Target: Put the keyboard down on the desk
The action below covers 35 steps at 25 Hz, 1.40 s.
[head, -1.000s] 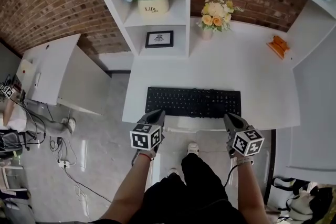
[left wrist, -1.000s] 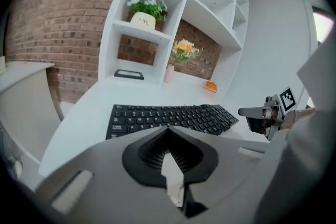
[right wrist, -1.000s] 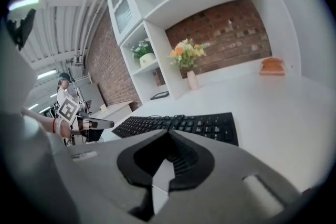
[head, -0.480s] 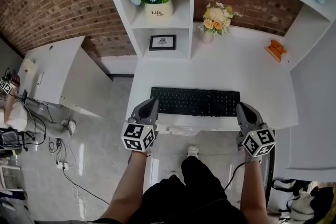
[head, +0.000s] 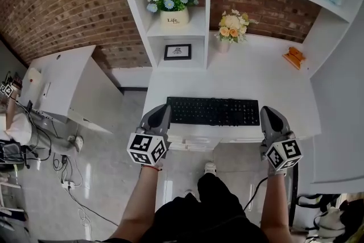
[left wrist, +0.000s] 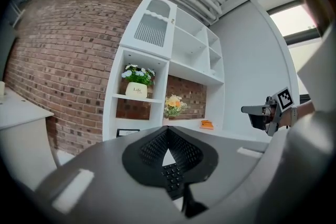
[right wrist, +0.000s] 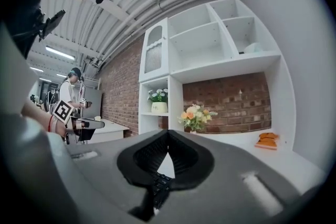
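My left gripper (head: 162,112) and right gripper (head: 268,115) are both closed, holding nothing, just beside the ends of the keyboard (head: 213,111) lying on the worktop (head: 250,74).

Black full-size kbd (head: 213,111) lies flat, keys up, on white desk (head: 259,74), near front edge, long side parallel w/ it.
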Each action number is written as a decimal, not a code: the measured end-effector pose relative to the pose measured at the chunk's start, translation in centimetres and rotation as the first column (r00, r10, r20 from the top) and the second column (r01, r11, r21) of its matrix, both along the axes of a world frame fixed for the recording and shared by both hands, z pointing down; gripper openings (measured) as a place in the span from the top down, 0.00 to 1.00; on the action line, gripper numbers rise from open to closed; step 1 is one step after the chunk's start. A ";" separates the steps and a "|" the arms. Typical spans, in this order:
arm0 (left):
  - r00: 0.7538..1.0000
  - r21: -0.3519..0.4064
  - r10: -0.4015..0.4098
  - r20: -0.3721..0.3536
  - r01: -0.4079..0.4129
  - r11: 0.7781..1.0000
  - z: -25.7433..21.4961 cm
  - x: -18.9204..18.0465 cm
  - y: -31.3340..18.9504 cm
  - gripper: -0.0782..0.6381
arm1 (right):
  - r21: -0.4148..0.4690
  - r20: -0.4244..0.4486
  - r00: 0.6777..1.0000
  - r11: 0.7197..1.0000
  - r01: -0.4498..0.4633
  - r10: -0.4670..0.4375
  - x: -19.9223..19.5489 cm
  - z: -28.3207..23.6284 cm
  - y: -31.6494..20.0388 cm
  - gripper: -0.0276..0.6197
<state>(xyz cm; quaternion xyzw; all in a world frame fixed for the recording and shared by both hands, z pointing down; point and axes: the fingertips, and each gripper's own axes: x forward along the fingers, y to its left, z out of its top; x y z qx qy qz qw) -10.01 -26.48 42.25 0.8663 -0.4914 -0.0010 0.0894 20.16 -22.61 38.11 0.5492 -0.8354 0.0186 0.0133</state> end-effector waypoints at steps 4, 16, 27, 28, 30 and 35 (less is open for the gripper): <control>1.000 0.021 -0.009 -0.025 0.009 1.000 -1.4 -0.9 1.2 0.89 | 0.027 0.002 1.000 1.000 -0.007 0.007 -0.3 -1.2 1.2 0.96; 0.996 0.053 -0.013 -0.093 0.018 0.998 -3.8 -3.0 5.1 0.89 | 0.076 -0.017 1.000 0.997 -0.020 0.022 -2.3 -3.7 5.6 0.96; 0.992 0.058 0.001 -0.123 0.006 0.998 -4.4 -4.6 9.0 0.89 | 0.099 -0.025 0.999 0.994 -0.038 0.041 -3.8 -4.1 10.2 0.96; 0.992 0.059 0.001 -0.125 0.006 0.998 -4.4 -4.7 9.3 0.89 | 0.101 -0.026 0.999 0.994 -0.039 0.042 -3.9 -4.1 10.6 0.96; 0.992 0.058 0.002 -0.129 0.006 0.998 -4.4 -5.0 9.9 0.89 | 0.105 -0.027 0.999 0.994 -0.041 0.044 -4.1 -4.1 11.3 0.96; 0.991 0.058 0.005 -0.134 0.003 0.998 -4.3 -5.3 11.2 0.89 | 0.109 -0.028 0.998 0.993 -0.050 0.054 -4.4 -4.0 13.0 0.96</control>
